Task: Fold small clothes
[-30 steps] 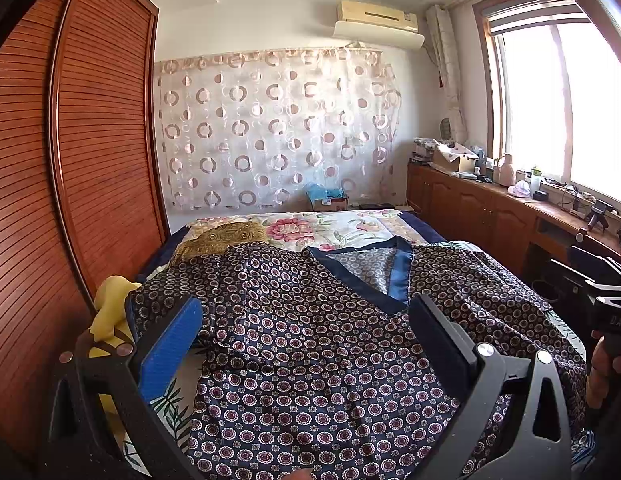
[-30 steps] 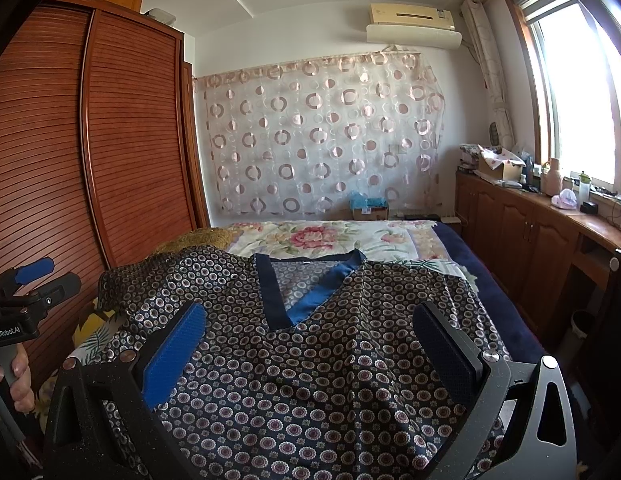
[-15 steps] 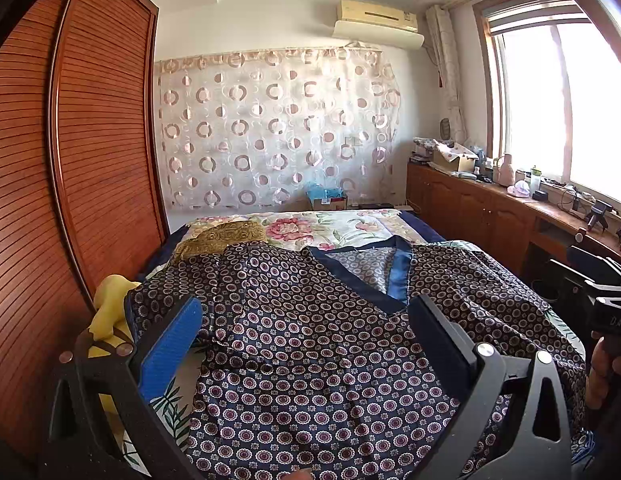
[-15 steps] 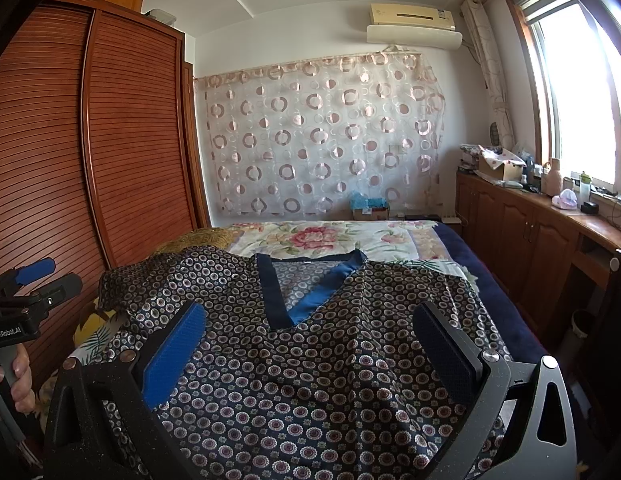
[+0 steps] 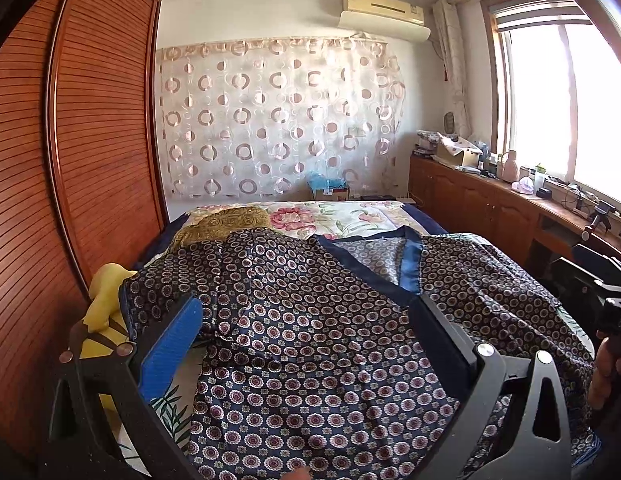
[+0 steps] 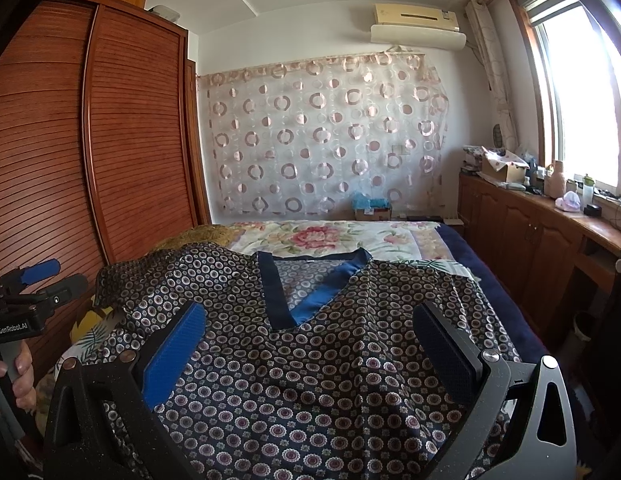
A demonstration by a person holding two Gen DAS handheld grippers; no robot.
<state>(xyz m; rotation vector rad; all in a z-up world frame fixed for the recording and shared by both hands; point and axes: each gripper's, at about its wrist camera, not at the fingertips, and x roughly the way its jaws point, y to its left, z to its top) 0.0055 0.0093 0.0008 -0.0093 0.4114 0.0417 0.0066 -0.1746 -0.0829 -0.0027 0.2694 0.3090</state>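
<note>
patterned top lies flat on bed, collar far, hem nearest both spread, empty tongs: left tongs by left sleeve, right tongs centred.

The left black plastic two-finger gripper has angular cut-out arms with silver round screw heads at the pivots; one finger carries a bright blue textured pad, the other a black one. The right black plastic two-finger gripper is built alike, speckled matte. The left one's grey handle bears white lettering "GenRobot.AI".
</note>
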